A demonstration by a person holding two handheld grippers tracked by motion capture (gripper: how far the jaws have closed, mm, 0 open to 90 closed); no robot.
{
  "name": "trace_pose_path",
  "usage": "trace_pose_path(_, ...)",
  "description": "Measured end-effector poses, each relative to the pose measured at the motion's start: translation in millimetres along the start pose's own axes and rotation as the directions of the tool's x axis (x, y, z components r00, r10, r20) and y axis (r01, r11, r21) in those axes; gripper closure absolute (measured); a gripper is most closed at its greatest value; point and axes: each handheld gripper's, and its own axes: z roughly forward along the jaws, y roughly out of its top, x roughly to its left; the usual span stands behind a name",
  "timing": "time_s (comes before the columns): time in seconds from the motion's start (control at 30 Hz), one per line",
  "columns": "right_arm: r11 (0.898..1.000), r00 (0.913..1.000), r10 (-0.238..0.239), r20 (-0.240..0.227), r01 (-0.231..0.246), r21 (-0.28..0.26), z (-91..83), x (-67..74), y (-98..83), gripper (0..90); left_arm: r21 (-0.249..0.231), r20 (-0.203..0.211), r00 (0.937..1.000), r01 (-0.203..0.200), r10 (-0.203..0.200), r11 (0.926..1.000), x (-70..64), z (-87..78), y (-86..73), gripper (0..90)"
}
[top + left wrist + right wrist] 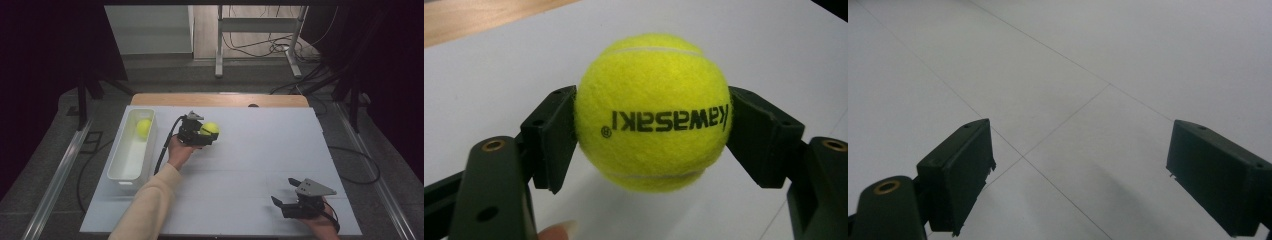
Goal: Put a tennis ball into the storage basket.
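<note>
From above, the left gripper [202, 134] has its jaws shut tight on a tennis ball [209, 129], and the white bin [116, 165] with another tennis ball [144, 128] sits off to its left, so I think the ball should go over there slowly and stay high over the rim. Between the left gripper's own jaws, both pads [555, 135] press the ball's sides at its middle, so keep squeezing. Up close, the right gripper [1083, 175] stands wide open with nothing in it, over the bare white table [1098, 60], and can just wait.

In your left gripper view the tennis ball [654, 112] covers the pads' inner faces, and both jaw bases run off the bottom edge. In the high view your right hand [320, 225] is cut by the bottom edge
</note>
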Motion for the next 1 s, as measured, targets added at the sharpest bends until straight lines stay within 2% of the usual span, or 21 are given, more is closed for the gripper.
trace_pose_path(0.1, 1.000, 1.0000, 0.001, -0.001, -0.001, -0.003, -0.2, 0.0, 0.0, 12.1, -0.016, 0.017, 0.9999, -0.003, 0.003, 0.9999, -1.0, -4.5, -0.9, 26.5)
trace_pose_path(0.4, 1.000, 1.0000, 0.001, 0.001, -0.001, -0.004, -0.4, -0.3, -0.1, 12.1, -0.028, 0.020, 0.9998, 0.001, 0.000, 0.9996, -2.3, -11.9, -3.0, 26.5)
trace_pose_path(0.6, 1.000, 1.0000, 0.001, 0.001, -0.001, -0.005, -0.5, 0.0, 0.1, 12.1, -0.053, 0.041, 0.9991, -0.001, 0.003, 0.9986, -3.8, -19.9, -4.6, 26.5)
trace_pose_path(1.0, 1.000, 1.0000, 0.001, 0.003, -0.001, -0.005, -0.6, -0.2, 0.0, 12.1, -0.070, 0.051, 0.9987, 0.007, -0.003, 0.9975, -4.9, -29.5, -7.8, 26.5)
